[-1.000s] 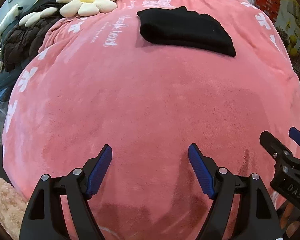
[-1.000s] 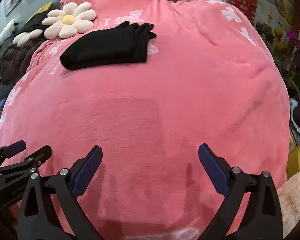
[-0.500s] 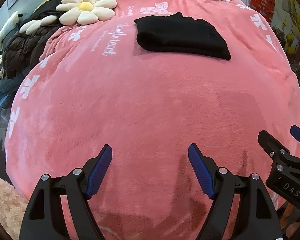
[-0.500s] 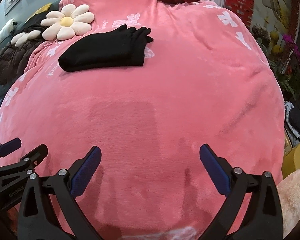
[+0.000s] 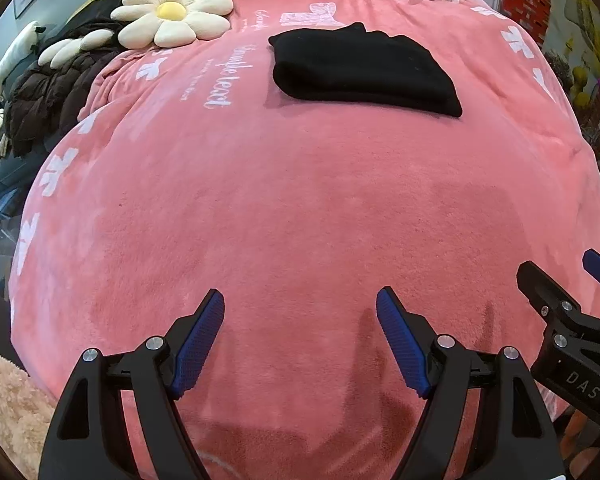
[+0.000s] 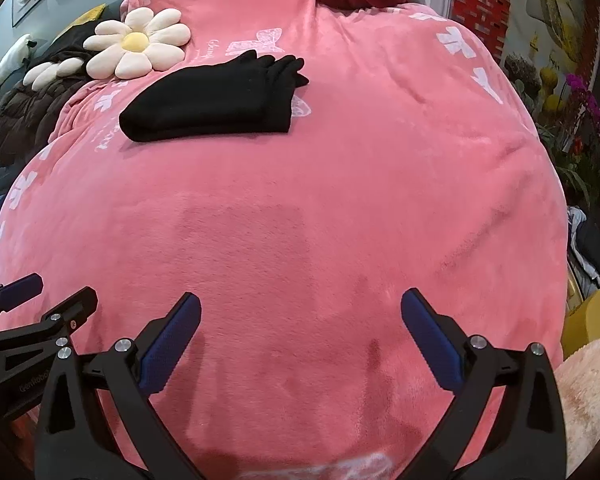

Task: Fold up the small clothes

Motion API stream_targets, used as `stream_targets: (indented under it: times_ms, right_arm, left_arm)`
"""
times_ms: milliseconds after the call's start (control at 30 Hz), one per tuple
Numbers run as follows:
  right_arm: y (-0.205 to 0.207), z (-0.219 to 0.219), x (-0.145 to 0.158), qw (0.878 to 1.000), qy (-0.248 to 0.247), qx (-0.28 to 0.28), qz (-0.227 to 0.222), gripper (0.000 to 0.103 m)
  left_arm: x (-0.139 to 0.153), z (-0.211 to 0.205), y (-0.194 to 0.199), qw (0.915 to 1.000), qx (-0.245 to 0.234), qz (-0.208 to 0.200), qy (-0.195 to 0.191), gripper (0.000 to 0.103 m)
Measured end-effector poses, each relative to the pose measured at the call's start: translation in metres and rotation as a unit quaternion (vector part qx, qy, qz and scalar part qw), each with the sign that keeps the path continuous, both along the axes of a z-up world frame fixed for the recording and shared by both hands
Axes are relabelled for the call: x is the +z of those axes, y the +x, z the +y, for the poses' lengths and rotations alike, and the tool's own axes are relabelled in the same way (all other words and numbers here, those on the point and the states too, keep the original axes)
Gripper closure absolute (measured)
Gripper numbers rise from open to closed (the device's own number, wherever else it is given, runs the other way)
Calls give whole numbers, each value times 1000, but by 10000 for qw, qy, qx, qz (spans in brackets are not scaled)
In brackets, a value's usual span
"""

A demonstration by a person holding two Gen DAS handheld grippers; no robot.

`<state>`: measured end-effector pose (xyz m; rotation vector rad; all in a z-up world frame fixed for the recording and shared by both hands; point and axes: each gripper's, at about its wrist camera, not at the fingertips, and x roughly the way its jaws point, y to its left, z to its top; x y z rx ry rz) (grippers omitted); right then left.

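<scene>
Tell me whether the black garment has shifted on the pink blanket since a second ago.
No. The folded black garment still lies beside the same white lettering on the pink blanket.

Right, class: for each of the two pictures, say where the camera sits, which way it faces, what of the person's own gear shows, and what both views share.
Left wrist view: sits on the left gripper, looks forward and downward across the pink blanket; its own open jaws show, with the right gripper at the right edge.
Right wrist view: sits on the right gripper, faces the same way; its own open jaws show, with the left gripper at the left edge.
Shared: the folded black garment, the daisy cushion, the blanket.
</scene>
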<state>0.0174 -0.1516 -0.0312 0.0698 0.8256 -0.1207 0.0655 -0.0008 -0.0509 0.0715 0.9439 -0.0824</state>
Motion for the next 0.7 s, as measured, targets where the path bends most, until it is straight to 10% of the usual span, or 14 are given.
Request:
stream_targets:
  times_ms: [700]
  right_arm:
    - [-3,2,0,10000,-33,-55,-38,5]
  left_arm:
    - [0,-3,-3,9999,-93,-6,41,29]
